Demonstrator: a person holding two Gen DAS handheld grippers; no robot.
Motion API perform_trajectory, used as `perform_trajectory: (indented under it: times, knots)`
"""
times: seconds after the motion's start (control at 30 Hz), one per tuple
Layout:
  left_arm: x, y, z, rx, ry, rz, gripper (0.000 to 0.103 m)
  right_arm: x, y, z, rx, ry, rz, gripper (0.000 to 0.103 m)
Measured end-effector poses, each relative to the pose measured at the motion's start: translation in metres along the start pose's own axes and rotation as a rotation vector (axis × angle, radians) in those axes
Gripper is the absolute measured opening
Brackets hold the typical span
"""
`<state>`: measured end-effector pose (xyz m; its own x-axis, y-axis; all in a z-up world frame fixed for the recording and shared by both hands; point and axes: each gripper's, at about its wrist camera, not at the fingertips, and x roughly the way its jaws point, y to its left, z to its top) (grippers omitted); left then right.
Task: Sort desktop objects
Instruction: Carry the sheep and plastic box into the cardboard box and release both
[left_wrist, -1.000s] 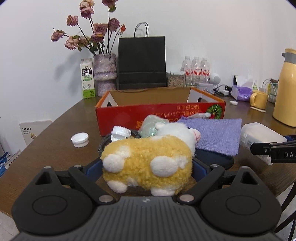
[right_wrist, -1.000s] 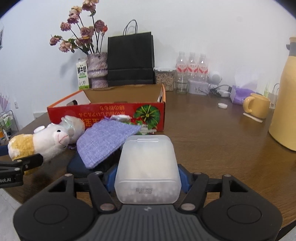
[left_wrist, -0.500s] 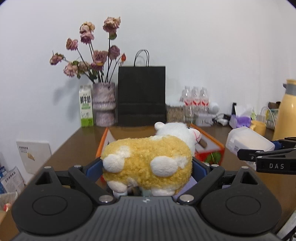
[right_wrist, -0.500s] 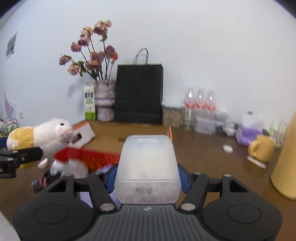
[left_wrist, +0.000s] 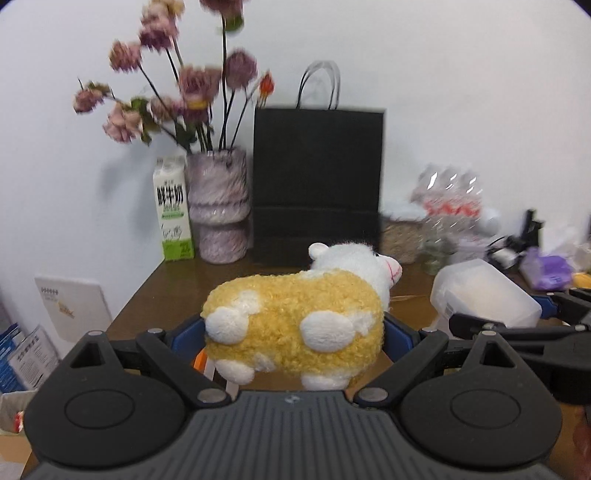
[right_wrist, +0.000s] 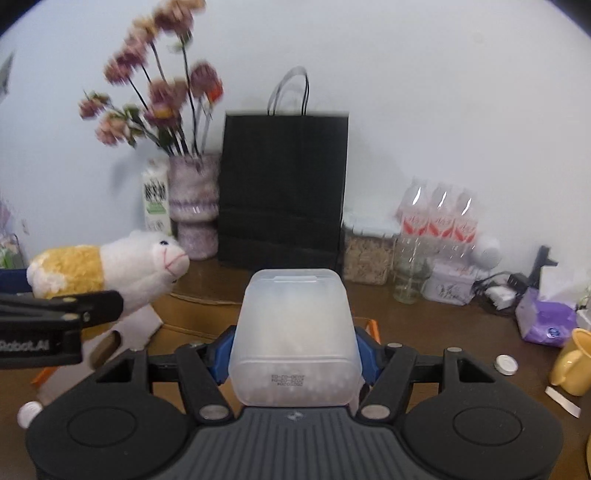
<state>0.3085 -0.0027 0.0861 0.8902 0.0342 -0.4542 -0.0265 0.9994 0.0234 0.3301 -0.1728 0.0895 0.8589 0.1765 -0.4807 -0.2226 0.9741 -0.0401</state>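
A plush sheep (left_wrist: 280, 310) with a yellow body and a white head lies crosswise between the blue pads of my left gripper (left_wrist: 291, 336), which is shut on it. In the right wrist view the sheep (right_wrist: 122, 269) hangs at the left, level with my other hand. My right gripper (right_wrist: 293, 354) is shut on a translucent white plastic box (right_wrist: 293, 325). That box (left_wrist: 480, 295) also shows at the right of the left wrist view. Both loads hang in the air above the open cardboard carton (right_wrist: 192, 314), whose brown inside and white end flap show below.
Along the back wall stand a black paper bag (right_wrist: 284, 192), a vase of dried flowers (left_wrist: 218, 210), a milk carton (left_wrist: 171, 218), a grain jar (right_wrist: 365, 254) and water bottles (right_wrist: 436, 221). At the right lie a purple tissue pack (right_wrist: 546, 321), a bottle cap (right_wrist: 506, 364) and a yellow mug (right_wrist: 572, 365).
Both grippers have risen off the tabletop with the sheep and the plastic box and moved forward over the carton, toward the back wall. The purple cloth and loose items have dropped out of view.
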Motion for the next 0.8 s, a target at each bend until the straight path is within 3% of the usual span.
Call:
perform_trajectory:
  times: [0.27, 0.37, 0.7, 0.77, 0.8]
  knots:
    - [0.093, -0.012, 0.002, 0.041, 0.203, 0.112, 0.095, 0.104, -0.009, 0.005, 0.01, 0.27, -0.046, 0.063]
    - [0.112, -0.016, -0.002, 0.056, 0.254, 0.131, 0.096, 0.127, -0.008, 0.0, -0.012, 0.328, -0.059, 0.063]
    - [0.14, -0.016, -0.017, 0.089, 0.389, 0.186, 0.096, 0.145, -0.011, -0.01, -0.009, 0.42, -0.05, 0.064]
    - [0.139, -0.014, -0.015, 0.083, 0.397, 0.195, 0.098, 0.148, -0.01, -0.01, -0.019, 0.443, -0.042, 0.066]
    - [0.14, -0.013, -0.015, 0.085, 0.407, 0.202, 0.1, 0.148, -0.008, -0.01, -0.032, 0.454, -0.036, 0.074]
